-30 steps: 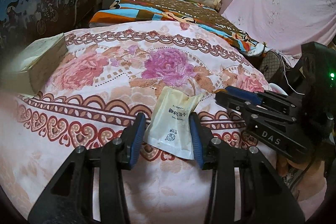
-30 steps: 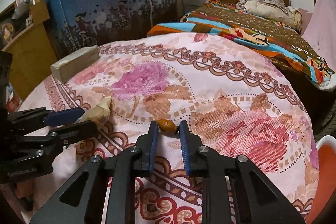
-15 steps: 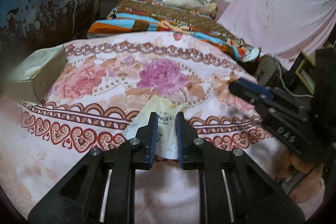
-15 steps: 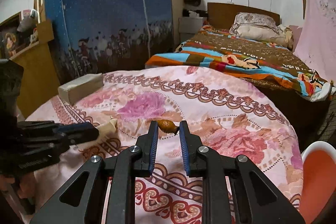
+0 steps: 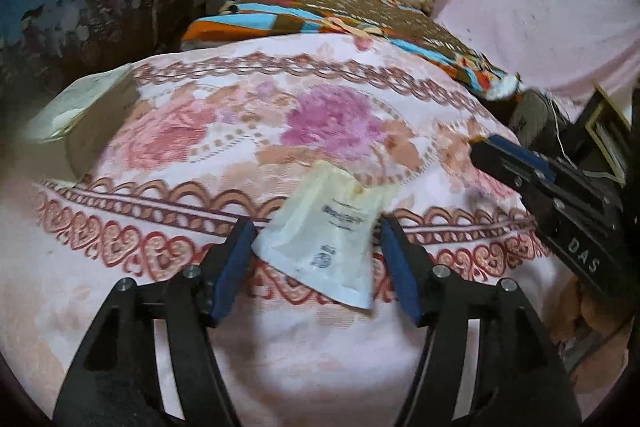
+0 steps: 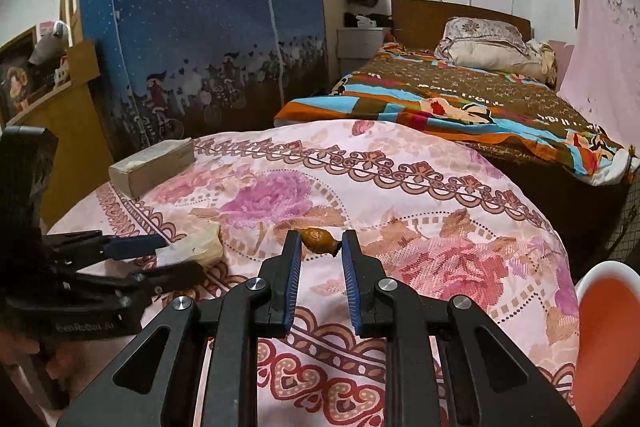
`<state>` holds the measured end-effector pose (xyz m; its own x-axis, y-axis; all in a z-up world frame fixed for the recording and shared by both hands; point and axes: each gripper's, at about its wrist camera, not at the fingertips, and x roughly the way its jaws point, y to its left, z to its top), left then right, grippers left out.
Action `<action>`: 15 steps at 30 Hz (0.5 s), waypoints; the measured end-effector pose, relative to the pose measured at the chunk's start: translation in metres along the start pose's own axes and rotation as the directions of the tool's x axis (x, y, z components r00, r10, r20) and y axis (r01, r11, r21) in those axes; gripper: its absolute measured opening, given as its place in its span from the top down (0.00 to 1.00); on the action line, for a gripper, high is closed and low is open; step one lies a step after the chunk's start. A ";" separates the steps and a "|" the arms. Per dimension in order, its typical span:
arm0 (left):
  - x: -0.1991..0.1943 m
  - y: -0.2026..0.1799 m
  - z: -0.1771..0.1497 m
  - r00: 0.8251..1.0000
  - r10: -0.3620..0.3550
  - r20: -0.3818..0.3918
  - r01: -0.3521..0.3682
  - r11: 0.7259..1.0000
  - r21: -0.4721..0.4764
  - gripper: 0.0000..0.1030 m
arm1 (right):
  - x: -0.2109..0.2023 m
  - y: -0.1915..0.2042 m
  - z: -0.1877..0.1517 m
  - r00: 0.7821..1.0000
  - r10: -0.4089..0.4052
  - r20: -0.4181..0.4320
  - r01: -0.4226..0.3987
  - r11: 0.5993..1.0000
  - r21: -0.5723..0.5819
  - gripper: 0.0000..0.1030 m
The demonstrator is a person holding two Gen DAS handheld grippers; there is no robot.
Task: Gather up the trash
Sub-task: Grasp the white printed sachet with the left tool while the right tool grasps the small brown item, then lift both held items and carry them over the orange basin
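Left gripper (image 5: 316, 247) is opening up around the white packet (image 5: 326, 239) lying on the floral tablecloth (image 5: 240, 131), pads not touching it, right gripper (image 6: 318, 247) pinches an orange-brown wrapper (image 6: 318, 239).

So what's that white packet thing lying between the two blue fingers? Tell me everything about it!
The white packet is a flat, thin, pale pouch with small dark print and a round mark. It looks like plastic or paper, creased, yellowish at its far end. It lies tilted on the flowery cloth, one corner pointing toward the camera. The left gripper straddles it with jaws opening; its blue pads stand off the packet's sides.
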<state>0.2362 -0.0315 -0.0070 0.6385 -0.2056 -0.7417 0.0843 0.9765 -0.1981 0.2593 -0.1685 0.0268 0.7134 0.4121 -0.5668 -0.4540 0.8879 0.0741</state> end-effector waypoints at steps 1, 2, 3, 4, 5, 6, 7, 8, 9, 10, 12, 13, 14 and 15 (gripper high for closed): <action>0.001 -0.004 0.000 1.000 -0.003 -0.008 0.003 1.000 0.019 0.57 | 0.000 0.000 0.000 1.000 0.000 -0.001 0.000 1.000 0.001 0.82; 0.003 -0.007 0.000 1.000 -0.008 -0.017 0.009 0.999 0.037 0.60 | 0.000 0.000 0.000 1.000 0.000 -0.002 0.000 1.000 0.002 0.82; 0.004 -0.009 -0.001 1.000 -0.012 -0.024 0.013 0.999 0.051 0.66 | 0.000 0.000 0.000 1.000 -0.001 -0.003 0.001 1.000 0.003 0.82; 0.004 -0.011 -0.001 1.000 -0.012 -0.028 0.013 0.998 0.061 0.67 | 0.001 -0.001 0.000 1.000 -0.002 -0.003 0.002 1.000 0.004 0.82; 0.004 -0.011 -0.001 1.000 -0.012 -0.029 0.014 0.998 0.063 0.68 | 0.001 -0.001 0.000 1.000 -0.001 -0.003 0.002 1.000 0.004 0.82; 0.004 -0.011 -0.001 1.000 -0.015 -0.028 0.016 0.998 0.062 0.70 | 0.001 -0.001 0.000 1.000 -0.002 -0.003 0.002 1.000 0.004 0.82; 0.002 -0.009 -0.001 0.999 -0.023 -0.023 0.025 0.998 0.057 0.72 | 0.000 -0.001 0.000 1.000 -0.002 -0.002 0.002 1.000 0.004 0.82; 0.002 -0.008 -0.001 0.999 -0.030 -0.021 0.031 0.998 0.051 0.73 | 0.000 -0.001 0.000 1.000 -0.002 -0.002 0.002 1.000 0.005 0.82; 0.001 -0.007 -0.001 0.999 -0.035 -0.018 0.035 0.998 0.047 0.75 | 0.000 -0.001 0.000 1.000 -0.002 -0.002 0.002 1.000 0.004 0.82; -0.001 -0.006 -0.001 0.999 -0.040 -0.012 0.041 0.998 0.042 0.77 | 0.000 -0.001 0.000 1.000 -0.002 -0.001 0.002 1.000 0.005 0.82; -0.003 -0.007 -0.001 0.999 -0.048 -0.003 0.048 0.998 0.042 0.81 | -0.001 -0.001 0.000 1.000 -0.002 0.003 0.002 1.000 0.007 0.82; -0.004 -0.008 -0.001 0.999 -0.054 0.004 0.054 0.997 0.045 0.95 | -0.002 -0.002 0.000 1.000 -0.002 0.007 0.002 1.000 0.008 0.82; -0.006 -0.011 -0.001 0.996 -0.083 0.011 0.082 0.995 0.061 1.00 | -0.003 -0.002 0.000 1.000 -0.003 0.010 0.003 1.000 0.010 0.82; -0.007 -0.014 -0.001 0.997 -0.078 0.017 0.077 0.994 0.075 1.00 | -0.004 -0.002 0.000 1.000 -0.002 0.013 0.002 1.000 0.012 0.82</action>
<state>0.2297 -0.0437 0.0002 0.6426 -0.2801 -0.7132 0.1898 0.9600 -0.2060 0.2573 -0.1720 0.0283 0.7216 0.4126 -0.5559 -0.4462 0.8912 0.0823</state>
